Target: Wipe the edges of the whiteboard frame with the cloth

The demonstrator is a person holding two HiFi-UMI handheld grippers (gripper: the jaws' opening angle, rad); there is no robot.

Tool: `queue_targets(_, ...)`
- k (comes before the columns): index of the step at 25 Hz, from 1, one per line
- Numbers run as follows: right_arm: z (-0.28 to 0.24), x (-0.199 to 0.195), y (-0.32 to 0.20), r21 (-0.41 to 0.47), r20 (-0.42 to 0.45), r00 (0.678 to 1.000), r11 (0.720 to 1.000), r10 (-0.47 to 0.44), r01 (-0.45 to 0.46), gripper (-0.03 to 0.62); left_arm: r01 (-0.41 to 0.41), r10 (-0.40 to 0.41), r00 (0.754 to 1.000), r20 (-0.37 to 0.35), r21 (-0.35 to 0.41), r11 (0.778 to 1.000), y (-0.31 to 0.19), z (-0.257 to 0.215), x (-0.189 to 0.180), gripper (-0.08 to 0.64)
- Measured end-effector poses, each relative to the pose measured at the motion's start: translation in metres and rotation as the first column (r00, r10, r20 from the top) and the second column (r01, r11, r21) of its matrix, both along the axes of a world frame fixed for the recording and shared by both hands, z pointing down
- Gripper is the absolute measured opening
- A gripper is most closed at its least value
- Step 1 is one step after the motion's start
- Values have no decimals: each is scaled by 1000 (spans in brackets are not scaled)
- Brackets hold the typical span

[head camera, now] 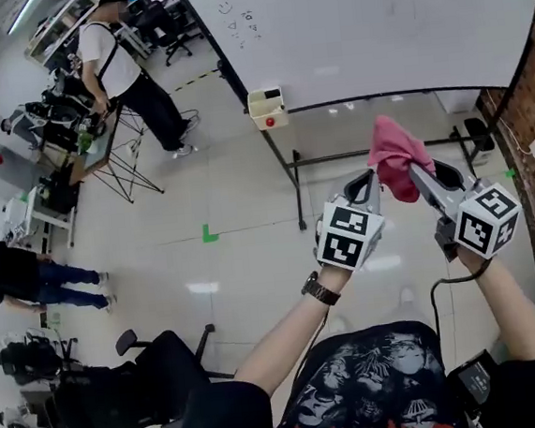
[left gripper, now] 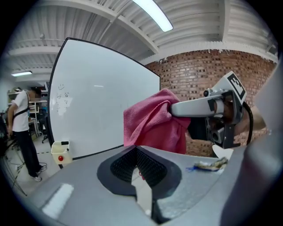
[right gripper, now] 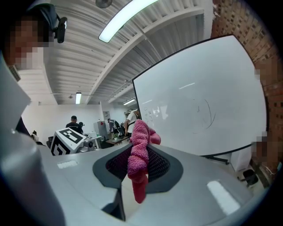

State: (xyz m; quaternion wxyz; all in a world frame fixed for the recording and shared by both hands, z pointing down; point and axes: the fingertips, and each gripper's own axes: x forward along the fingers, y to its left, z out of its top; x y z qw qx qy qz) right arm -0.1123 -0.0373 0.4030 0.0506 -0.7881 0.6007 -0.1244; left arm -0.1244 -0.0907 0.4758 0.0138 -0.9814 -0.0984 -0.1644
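Our right hand-held gripper (right gripper: 135,164) pinches the nubby, crumpled pink cloth (head camera: 395,155) near the glossy, black-framed whiteboard (head camera: 372,29); our left hand-held gripper (left gripper: 136,152) has its ribbed jaws pressed together, empty.

Both forearms reach forward side by side; the left hand-held gripper (head camera: 368,184) has its jaws together, empty, while the right hand-held gripper (head camera: 416,175) clamps a pink cloth (head camera: 395,154).

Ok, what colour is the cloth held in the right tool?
Pink: the fuzzy pink cloth shows best in the right gripper view.
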Motion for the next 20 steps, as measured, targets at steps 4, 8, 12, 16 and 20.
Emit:
queue_targets(4,-10,40,14,61,-7,999,997,-42,43,75,41,-40,996,-78,6,999,27,-31,44,2)
queue_targets(8,-20,83,34,98,7,995,990,-101,100,75,116,-117,987,-106,-11,993,48,-52,75,2)
queue_targets(12,-44,117,95,97,13,995,990,-103,102,75,141,-149,983,-105,-73,987,96,-66,103,2)
queue_targets(16,-8,119,72,124,1,994,987,-106,105,75,114,-122,988,-96,-83,990,84,-26,103,2)
queue_targets(20,14,104,36,133,-7,996,988,-84,84,75,82,-89,988,-129,-58,995,47,-16,79,2)
